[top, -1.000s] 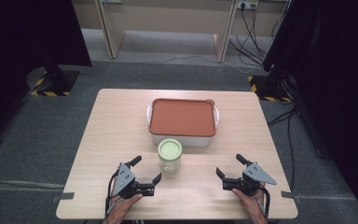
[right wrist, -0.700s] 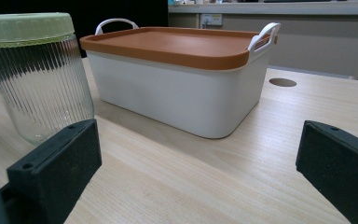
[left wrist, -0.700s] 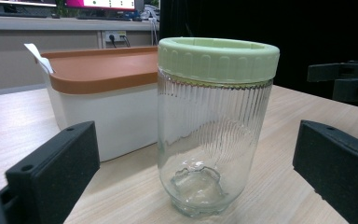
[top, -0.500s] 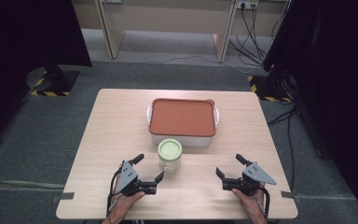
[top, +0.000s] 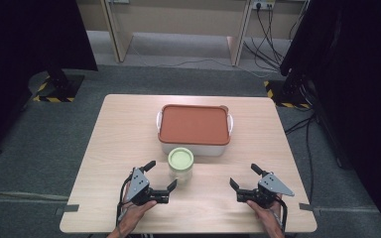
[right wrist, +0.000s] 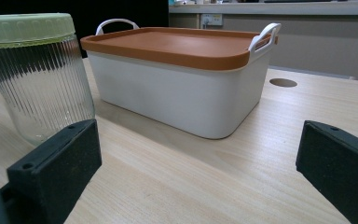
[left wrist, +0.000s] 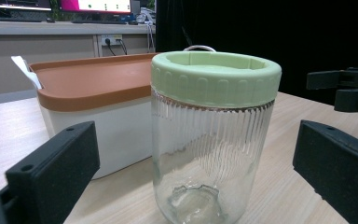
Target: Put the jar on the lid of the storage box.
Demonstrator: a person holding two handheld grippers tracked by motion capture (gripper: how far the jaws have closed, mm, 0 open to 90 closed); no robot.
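A ribbed clear glass jar [top: 180, 165] with a pale green screw lid stands upright on the table, just in front of a white box [top: 194, 126] with an orange lid and white handles. My left gripper [top: 161, 174] is open at the jar's near left, close to it but apart. In the left gripper view the jar [left wrist: 212, 135] stands between the spread jaws of that gripper [left wrist: 193, 172], with the box [left wrist: 93, 102] behind. My right gripper [top: 244, 175] is open to the jar's right, well clear. Beyond that gripper [right wrist: 196, 172] I see the jar [right wrist: 37, 74] and box [right wrist: 177, 79].
The wooden table [top: 129, 129] has bare room left and right of the box. A small round hole [right wrist: 283, 82] sits in the tabletop beyond the box. The other gripper [left wrist: 349, 91] shows at the right edge of the left gripper view. Dark curtains and cables surround the table.
My left gripper has crept a little to the right, toward the jar. The right gripper, jar and box have stayed where they were.
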